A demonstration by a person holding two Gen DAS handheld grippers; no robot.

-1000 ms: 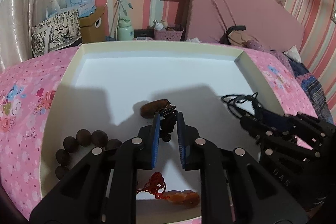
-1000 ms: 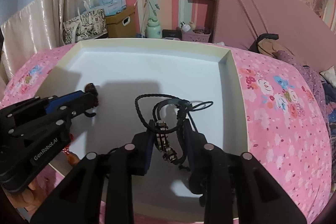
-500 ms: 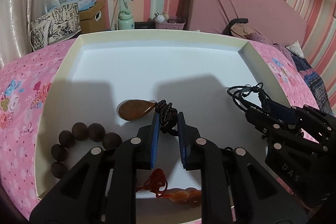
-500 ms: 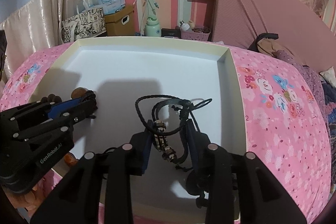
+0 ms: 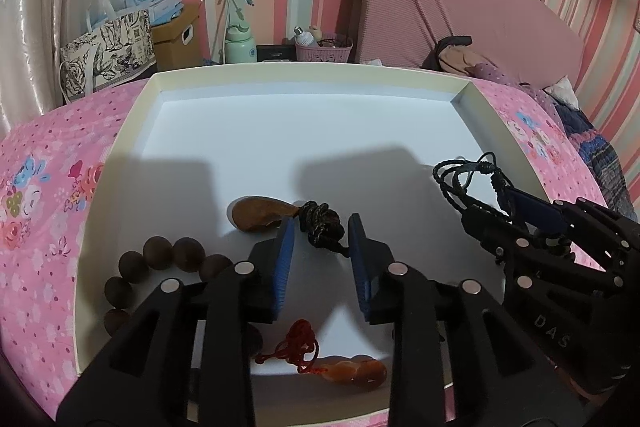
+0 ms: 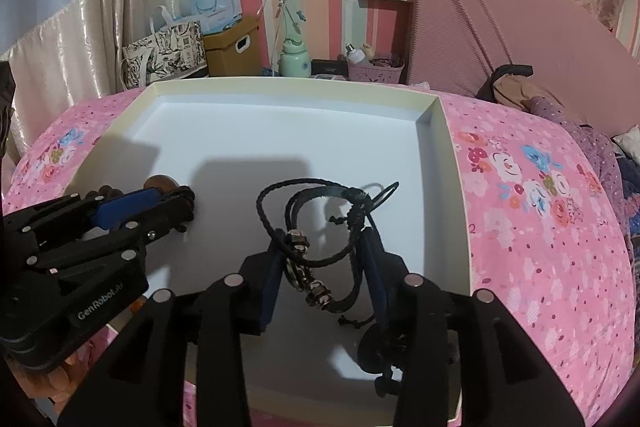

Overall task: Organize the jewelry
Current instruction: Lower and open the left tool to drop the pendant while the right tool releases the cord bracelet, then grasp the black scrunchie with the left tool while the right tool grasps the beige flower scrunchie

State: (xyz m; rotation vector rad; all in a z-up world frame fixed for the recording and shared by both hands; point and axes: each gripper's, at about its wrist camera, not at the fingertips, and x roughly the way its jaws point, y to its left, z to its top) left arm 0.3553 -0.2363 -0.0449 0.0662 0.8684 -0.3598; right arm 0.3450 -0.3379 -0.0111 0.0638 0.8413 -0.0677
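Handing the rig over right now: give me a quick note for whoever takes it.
Left gripper: jaws opening, the brown pendant's black cord knot between them, on the tray floor.
Right gripper: jaws opening around the black braided bracelet, also in the tray.
Also in the tray: dark bead bracelet, orange charm on red cord.
Done: four pieces in the tray.
Left: lift both grippers clear; no other jewelry in view.

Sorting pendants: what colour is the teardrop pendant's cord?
Black cord, clearest in the left wrist view.
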